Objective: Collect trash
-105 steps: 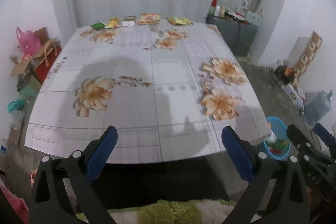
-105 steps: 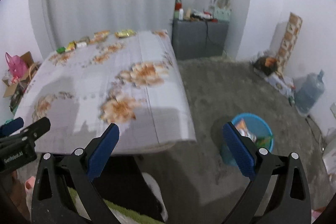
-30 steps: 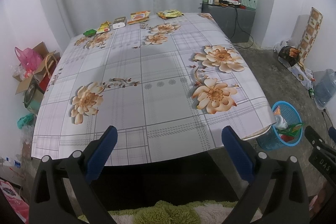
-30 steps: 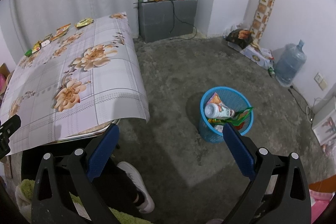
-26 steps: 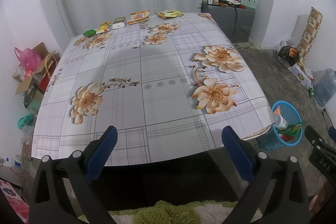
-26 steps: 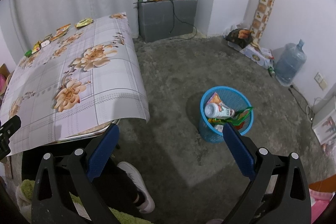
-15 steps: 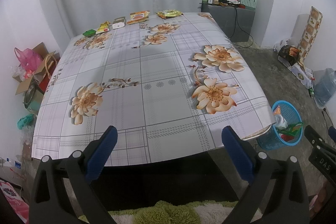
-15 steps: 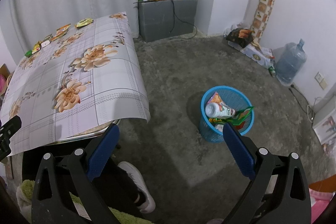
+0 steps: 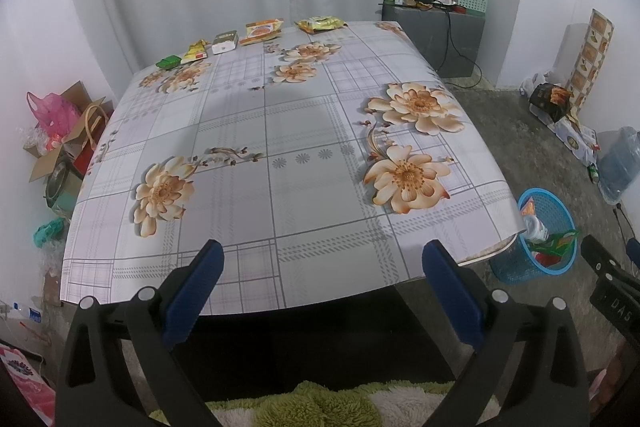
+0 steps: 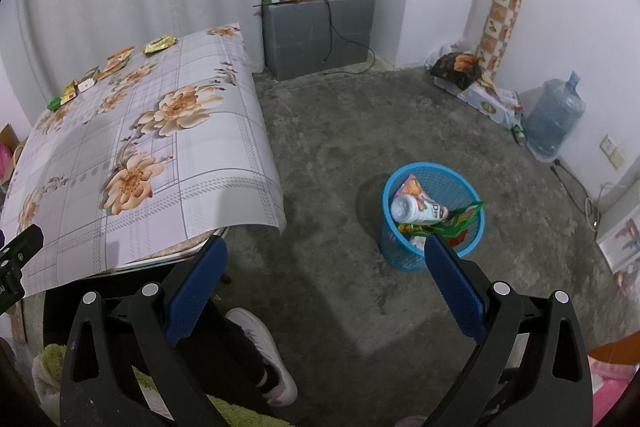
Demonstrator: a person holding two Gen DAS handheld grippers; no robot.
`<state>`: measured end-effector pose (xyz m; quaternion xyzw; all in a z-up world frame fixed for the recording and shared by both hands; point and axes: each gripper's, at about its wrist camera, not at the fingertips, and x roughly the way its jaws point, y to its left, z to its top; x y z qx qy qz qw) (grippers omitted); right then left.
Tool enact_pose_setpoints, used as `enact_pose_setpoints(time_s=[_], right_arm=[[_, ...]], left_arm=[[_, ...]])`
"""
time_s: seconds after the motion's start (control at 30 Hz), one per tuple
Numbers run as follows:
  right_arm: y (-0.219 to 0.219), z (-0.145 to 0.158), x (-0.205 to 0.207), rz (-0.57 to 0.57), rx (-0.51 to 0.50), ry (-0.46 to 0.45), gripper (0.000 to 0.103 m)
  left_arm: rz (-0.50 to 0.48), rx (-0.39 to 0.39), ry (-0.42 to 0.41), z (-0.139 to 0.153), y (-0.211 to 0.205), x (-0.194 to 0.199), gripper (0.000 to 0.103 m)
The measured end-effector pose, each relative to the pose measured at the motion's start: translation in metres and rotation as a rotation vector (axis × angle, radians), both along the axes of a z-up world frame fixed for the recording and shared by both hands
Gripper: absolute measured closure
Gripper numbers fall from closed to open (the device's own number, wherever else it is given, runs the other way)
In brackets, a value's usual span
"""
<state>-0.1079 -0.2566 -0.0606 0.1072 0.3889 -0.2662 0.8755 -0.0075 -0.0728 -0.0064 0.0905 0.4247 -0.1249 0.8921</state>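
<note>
Several snack wrappers and small boxes lie in a row along the far edge of the flowered table [image 9: 280, 131]: a green packet [image 9: 168, 62], a yellow packet [image 9: 196, 51], a white box [image 9: 225, 43], an orange packet [image 9: 262, 30] and a yellow-green bag [image 9: 320, 24]. They also show in the right wrist view [image 10: 116, 61]. A blue trash basket [image 10: 432, 223] on the floor right of the table holds a bottle and wrappers; it also shows in the left wrist view [image 9: 540, 239]. My left gripper [image 9: 320, 267] is open and empty before the table's near edge. My right gripper [image 10: 324, 267] is open and empty above the floor.
A grey cabinet [image 10: 316, 27] with bottles stands at the back. A water jug [image 10: 554, 119] and boxes [image 10: 480, 95] lie by the right wall. Bags and a carton [image 9: 60, 131] sit left of the table. A shoe [image 10: 260, 351] is below the right gripper.
Since 3.5 s ago both views have risen and steadied; the right gripper swung right, from the table toward the floor and basket. Over the last second nothing has visibly moved.
</note>
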Motion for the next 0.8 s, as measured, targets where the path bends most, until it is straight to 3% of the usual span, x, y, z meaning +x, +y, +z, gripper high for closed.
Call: enact_pose_setpoints(time_s=[0.8], right_arm=[[0.0015,0.0000,0.0006,-0.003,0.005,-0.002,0.008]], left_arm=[[0.000,0.002,0.000,-0.0003,-0.0004,-0.0001,0.006]])
